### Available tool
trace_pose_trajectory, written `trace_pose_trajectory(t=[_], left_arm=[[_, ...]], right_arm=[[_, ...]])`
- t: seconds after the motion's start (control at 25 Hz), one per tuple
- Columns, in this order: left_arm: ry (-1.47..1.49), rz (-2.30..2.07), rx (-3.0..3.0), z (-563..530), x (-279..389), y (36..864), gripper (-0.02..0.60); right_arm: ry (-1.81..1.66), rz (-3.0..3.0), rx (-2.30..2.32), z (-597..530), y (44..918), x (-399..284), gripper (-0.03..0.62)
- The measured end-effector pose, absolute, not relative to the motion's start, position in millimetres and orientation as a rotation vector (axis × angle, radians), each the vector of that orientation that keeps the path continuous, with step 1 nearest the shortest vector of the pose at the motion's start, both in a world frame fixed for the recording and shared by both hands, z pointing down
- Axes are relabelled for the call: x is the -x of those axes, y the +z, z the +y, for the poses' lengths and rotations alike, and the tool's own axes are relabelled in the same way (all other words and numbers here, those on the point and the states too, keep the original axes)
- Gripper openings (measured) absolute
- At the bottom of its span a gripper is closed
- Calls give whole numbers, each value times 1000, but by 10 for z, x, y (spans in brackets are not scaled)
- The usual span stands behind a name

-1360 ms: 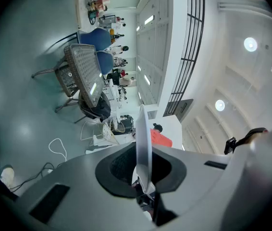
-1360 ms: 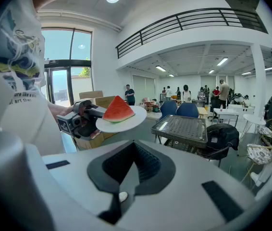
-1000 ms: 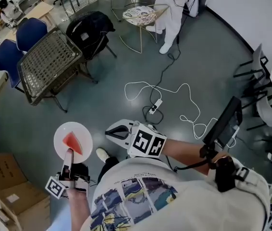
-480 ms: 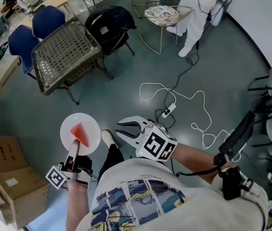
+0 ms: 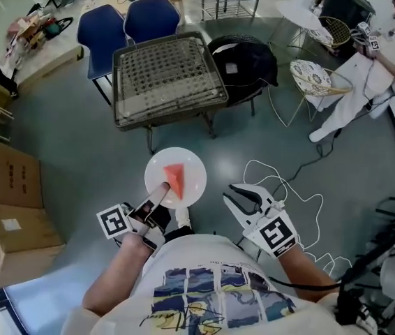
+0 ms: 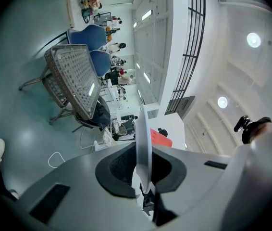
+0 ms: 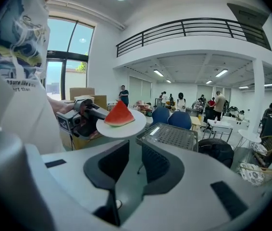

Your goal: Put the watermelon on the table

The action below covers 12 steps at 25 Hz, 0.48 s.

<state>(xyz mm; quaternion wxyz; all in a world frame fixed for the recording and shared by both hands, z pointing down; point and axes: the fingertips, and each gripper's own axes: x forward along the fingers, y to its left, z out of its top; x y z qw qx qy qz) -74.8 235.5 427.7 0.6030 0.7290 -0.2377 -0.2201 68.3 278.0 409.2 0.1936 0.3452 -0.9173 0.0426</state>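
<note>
A red watermelon wedge (image 5: 175,178) lies on a round white plate (image 5: 192,167). My left gripper (image 5: 161,190) is shut on the plate's near rim and holds it level over the floor. In the left gripper view the plate (image 6: 143,150) stands edge-on between the jaws, with the wedge (image 6: 161,140) behind it. My right gripper (image 5: 243,199) hangs open and empty to the right of the plate. The right gripper view shows the wedge (image 7: 119,114), the plate (image 7: 126,128) and the left gripper (image 7: 80,117) at left. The wire-mesh table (image 5: 166,75) stands just beyond the plate.
Two blue chairs (image 5: 124,21) stand behind the table, and a chair with a black bag (image 5: 243,61) stands to its right. Cardboard boxes (image 5: 5,187) sit at left. A white cable (image 5: 285,180) lies on the floor at right. A person in white (image 5: 365,75) stands by a wicker chair (image 5: 309,79).
The person has turned toward the mesh table, which now lies straight ahead and closer. Both grippers swung round with the body, the left one still carrying the plate with the wedge.
</note>
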Motion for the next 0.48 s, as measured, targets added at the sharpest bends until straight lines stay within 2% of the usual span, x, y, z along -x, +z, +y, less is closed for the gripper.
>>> trace_pose_trajectory(t=[0.28, 0.48], left_arm=[[-479, -564, -1699, 1476, 1119, 4371, 29], [-513, -580, -1665, 931, 1107, 4433, 29]], right_arm=[[202, -2576, -970, 2121, 4181, -167, 67], [194, -2566, -998, 1624, 4201, -317, 66]])
